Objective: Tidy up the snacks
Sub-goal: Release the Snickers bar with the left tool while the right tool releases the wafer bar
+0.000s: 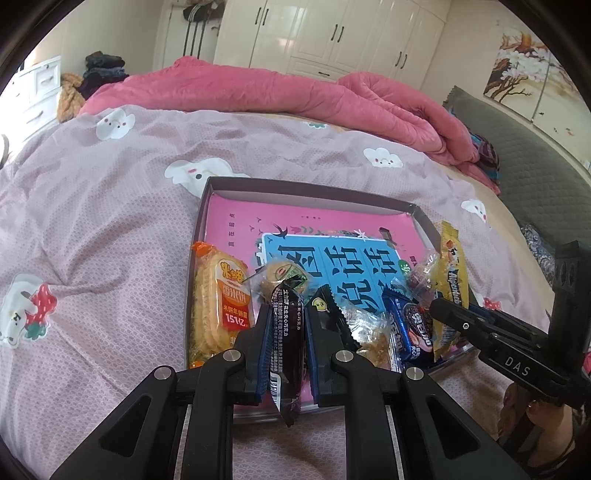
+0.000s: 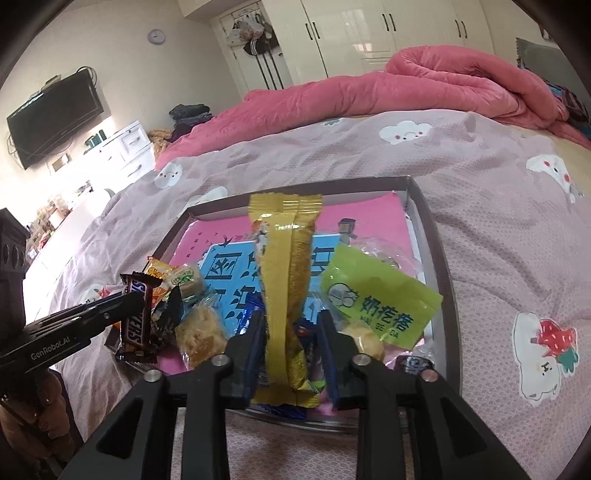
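A shallow box (image 1: 295, 186) with a pink and blue book inside lies on the bed, holding several snacks. My left gripper (image 1: 286, 310) is shut on a dark Snickers bar (image 1: 286, 343), held upright over the box's near edge; the bar also shows in the right wrist view (image 2: 137, 317). My right gripper (image 2: 291, 321) is shut on a long yellow Alpenliebe pack (image 2: 286, 280), also in the left wrist view (image 1: 452, 284). In the box lie an orange rice cracker pack (image 1: 218, 306), a blue Oreo pack (image 1: 410, 328), a green pouch (image 2: 380, 306) and small pastries (image 2: 201, 332).
The box (image 2: 432, 236) sits on a mauve cloud-print bedcover (image 1: 110, 221). A pink quilt (image 1: 277, 92) is bunched at the far side. White wardrobes (image 1: 332, 33), a dresser (image 2: 129, 147) and a wall television (image 2: 51, 114) stand beyond the bed.
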`<action>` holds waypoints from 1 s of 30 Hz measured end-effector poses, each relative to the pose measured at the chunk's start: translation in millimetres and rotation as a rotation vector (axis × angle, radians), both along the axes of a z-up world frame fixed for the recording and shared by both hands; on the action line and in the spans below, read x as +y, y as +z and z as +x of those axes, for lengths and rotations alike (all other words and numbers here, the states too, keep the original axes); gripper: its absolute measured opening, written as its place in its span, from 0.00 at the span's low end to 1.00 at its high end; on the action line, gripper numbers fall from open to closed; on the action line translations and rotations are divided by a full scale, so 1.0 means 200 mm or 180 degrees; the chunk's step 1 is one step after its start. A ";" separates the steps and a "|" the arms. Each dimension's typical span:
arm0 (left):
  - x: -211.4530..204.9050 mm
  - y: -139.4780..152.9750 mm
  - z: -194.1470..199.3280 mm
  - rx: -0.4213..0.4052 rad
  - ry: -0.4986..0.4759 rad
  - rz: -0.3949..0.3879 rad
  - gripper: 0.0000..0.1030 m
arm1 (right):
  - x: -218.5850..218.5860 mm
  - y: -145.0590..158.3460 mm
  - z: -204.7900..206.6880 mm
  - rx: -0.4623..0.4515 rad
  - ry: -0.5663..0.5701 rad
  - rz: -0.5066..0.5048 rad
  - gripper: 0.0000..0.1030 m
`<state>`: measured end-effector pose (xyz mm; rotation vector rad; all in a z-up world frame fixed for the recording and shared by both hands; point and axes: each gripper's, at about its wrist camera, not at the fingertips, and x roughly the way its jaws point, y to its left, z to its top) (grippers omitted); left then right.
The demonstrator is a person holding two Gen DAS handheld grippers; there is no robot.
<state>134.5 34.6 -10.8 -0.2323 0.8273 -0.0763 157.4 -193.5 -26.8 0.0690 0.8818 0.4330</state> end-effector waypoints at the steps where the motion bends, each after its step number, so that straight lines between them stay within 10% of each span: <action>1: 0.00 0.00 0.00 -0.0001 0.0001 0.0000 0.16 | -0.01 0.00 0.00 0.0002 -0.0015 -0.0003 0.29; 30: 0.01 0.00 -0.01 0.0032 -0.0003 -0.0072 0.17 | -0.04 0.06 -0.10 -0.0098 -0.0046 -0.0037 0.38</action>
